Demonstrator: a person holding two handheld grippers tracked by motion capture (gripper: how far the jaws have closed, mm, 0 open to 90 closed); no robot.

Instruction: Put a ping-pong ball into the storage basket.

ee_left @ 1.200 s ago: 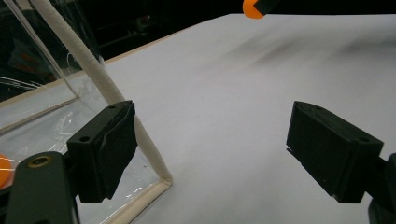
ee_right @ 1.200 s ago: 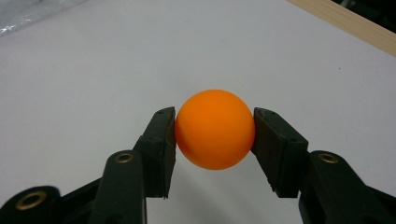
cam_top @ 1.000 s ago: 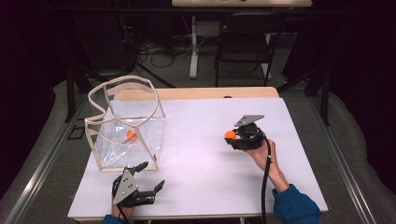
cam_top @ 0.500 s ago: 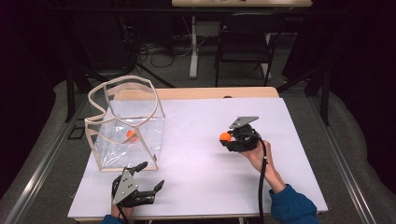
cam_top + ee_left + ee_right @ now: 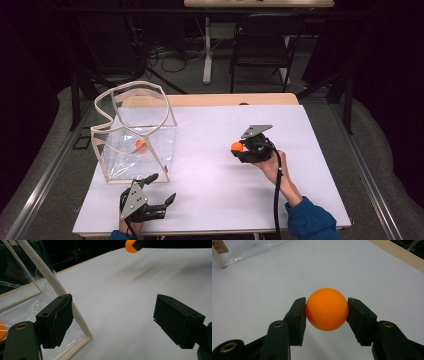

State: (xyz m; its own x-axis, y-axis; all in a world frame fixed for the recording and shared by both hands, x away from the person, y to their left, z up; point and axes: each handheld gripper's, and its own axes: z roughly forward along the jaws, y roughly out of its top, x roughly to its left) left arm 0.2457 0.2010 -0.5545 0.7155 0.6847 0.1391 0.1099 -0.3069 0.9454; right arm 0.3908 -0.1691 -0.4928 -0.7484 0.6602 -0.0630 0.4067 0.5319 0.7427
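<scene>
Right gripper [image 5: 327, 312] clamps unmarked orange ball [image 5: 327, 309] above table [image 5: 249, 290].

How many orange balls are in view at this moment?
2. One orange ball is clamped in the right gripper above the table; the other ball lies inside the clear bag. More may be hidden there.

You see: orange ball [image 5: 327, 309] – smooth, matt plastic | bag [image 5: 134, 145] – clear glossy film, cream cloth-like edging | worktop [image 5: 210, 200] – matt white sheet, pale wood edge | your right hand-held gripper [image 5: 327, 315] pads – matt black plastic, brass-look rivets
</scene>
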